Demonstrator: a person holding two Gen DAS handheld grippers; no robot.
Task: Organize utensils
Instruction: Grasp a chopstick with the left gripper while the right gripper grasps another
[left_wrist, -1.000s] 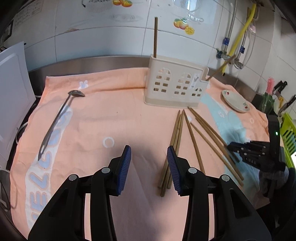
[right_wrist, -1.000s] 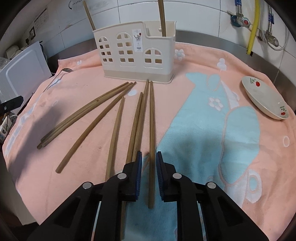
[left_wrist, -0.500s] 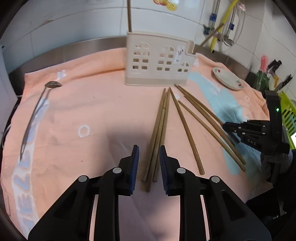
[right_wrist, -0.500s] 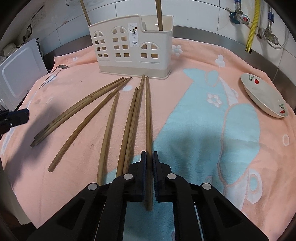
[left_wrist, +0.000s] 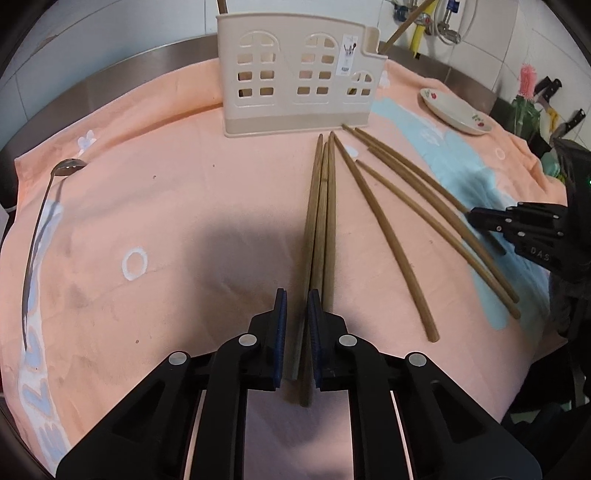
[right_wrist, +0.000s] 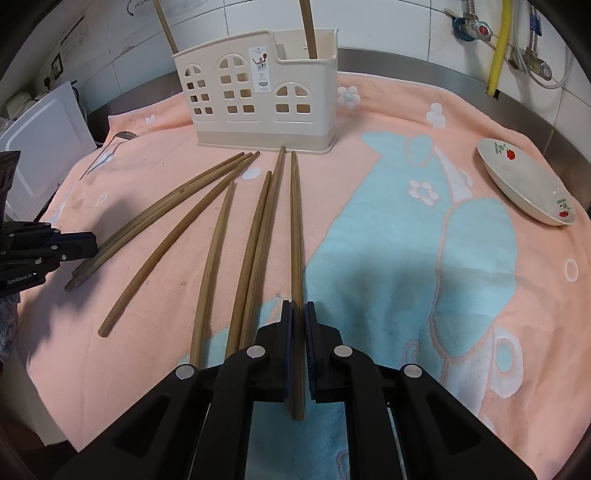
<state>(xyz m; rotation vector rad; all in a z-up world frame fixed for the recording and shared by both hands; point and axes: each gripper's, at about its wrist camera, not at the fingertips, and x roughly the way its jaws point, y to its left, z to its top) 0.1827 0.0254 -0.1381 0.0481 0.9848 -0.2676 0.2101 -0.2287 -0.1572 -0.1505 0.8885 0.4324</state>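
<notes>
At the near edge of the towel (right_wrist: 480, 280), our right gripper (right_wrist: 297, 332) is clamped on the butt end of the rightmost chopstick (right_wrist: 295, 236), which lies flat and points at the caddy (right_wrist: 258, 99) near the towel's far edge. Our left gripper (left_wrist: 295, 325) sits over the near ends of the three-stick bundle (left_wrist: 320, 218); its jaws are closing, with sticks between the pads, and we cannot tell whether they pinch one stick or two.

We judge the step in hand to be the pick-up of chopsticks for the caddy. To do it well: let the left jaws finish closing before lifting, then check that no neighbour drags along. Raise the butt ends first so the tips trail off the cloth. Both grips sit far back, so the long sticks may swing; we should move slowly. Five more sticks lie between the two grippers. A spoon (left_wrist: 40, 236) rests along the left edge, a dish (right_wrist: 524, 184) near the far right corner.
</notes>
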